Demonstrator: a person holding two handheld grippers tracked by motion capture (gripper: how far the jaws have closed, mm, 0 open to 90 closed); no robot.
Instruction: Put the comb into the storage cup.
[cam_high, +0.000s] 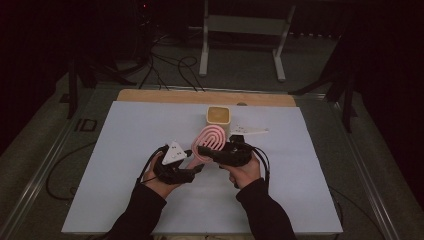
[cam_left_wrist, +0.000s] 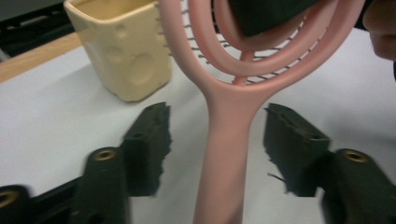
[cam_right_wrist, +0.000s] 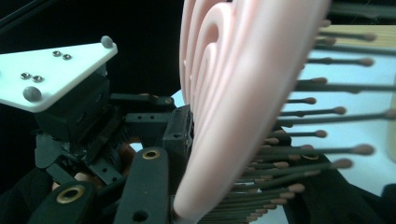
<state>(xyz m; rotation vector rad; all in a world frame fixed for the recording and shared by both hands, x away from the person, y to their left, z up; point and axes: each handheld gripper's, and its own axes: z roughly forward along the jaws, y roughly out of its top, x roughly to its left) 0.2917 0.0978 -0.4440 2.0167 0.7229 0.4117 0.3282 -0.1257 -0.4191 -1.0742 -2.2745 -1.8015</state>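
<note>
High view: the pink hairbrush (cam_high: 210, 141) is hanging between the 2 grippers, clear white table (cam_high: 125, 135) lying around.

Left gripper view: the left gripper (cam_left_wrist: 217, 149) is standing open, the handle untouched between its jaws.

Right gripper view: the right gripper (cam_right_wrist: 201, 196) is clamping the brush's looped, bristled head.

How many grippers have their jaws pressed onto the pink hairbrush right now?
1. The right gripper is clamped on the pink hairbrush at its head. The left gripper has its jaws open on both sides of the handle, with gaps visible in the left gripper view.
</note>
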